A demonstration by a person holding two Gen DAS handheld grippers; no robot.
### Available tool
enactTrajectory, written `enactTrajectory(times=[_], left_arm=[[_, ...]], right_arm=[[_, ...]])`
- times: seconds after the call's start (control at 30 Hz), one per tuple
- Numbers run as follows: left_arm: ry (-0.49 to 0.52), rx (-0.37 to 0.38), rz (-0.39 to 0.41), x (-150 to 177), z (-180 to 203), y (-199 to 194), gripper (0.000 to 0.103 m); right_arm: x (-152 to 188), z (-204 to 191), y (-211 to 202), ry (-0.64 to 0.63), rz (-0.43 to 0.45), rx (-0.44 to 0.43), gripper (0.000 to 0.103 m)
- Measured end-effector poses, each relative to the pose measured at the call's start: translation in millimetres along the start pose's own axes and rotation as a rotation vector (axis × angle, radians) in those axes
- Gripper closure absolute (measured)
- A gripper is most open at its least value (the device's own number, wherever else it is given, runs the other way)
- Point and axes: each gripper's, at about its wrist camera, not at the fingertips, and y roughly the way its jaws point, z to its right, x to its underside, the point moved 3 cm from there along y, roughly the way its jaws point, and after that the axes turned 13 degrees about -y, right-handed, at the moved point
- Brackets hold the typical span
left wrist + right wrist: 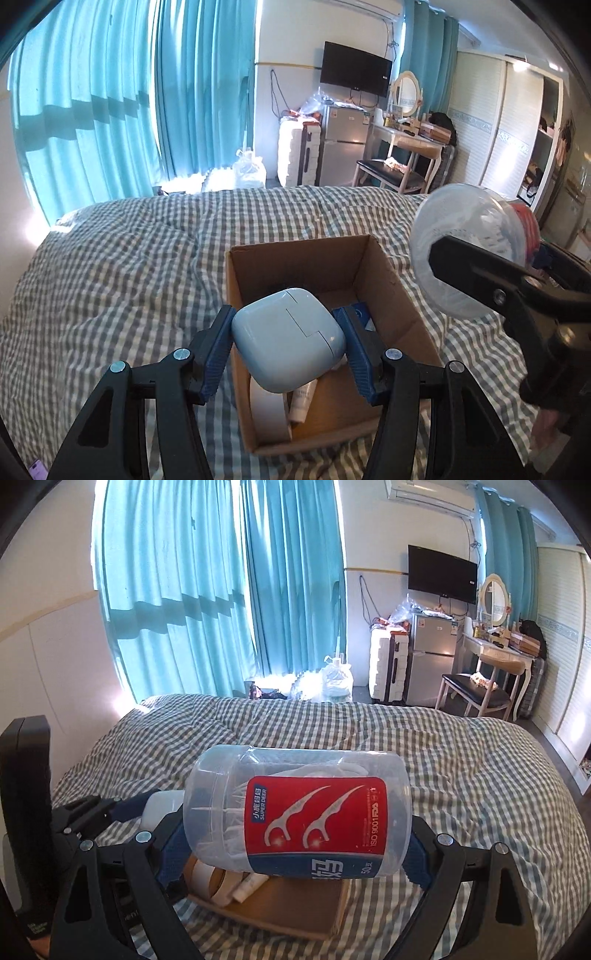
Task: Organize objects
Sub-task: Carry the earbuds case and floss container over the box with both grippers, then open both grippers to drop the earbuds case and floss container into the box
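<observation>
Progress roughly midway, by the look of it. Left gripper (290, 345) clamped on pale blue earbud case (288, 339), poised above open cardboard box (391, 291) already holding tape roll (267, 410) and tube (303, 400). Right gripper (295, 840) gripping floss-pick jar (299, 812) sideways, just right of box. Both yet to drop in.

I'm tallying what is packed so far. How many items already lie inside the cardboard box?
3 can be seen in the cardboard box: a white tape roll at the near wall, a white tube beside it, and something blue farther back. The held case hides the middle, so more may be there.
</observation>
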Motion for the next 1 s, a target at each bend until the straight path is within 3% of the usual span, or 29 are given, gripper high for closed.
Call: enactTrajectory(times=[0.4,0.53,0.67,1.0], left_arm=[[-0.006,0.062,-0.113,4,-8,76,0.045],[-0.030,0.083,-0.134,7,-15,83,0.045],[-0.007,0.039,-0.122,10,-18,86,0.045],[-0.006,0.097,-0.169,20,-12,90,0.043]], right_arm=[[3,18,124,-0.001,-0.110,-0.062,0.012],[3,15,139,-0.008,-0.120,-0.061,0.012],[8,13,150,-0.009,-0.143,-0.065,0.012],[17,17,155,0.017,-0.181,-0.062,0.012]])
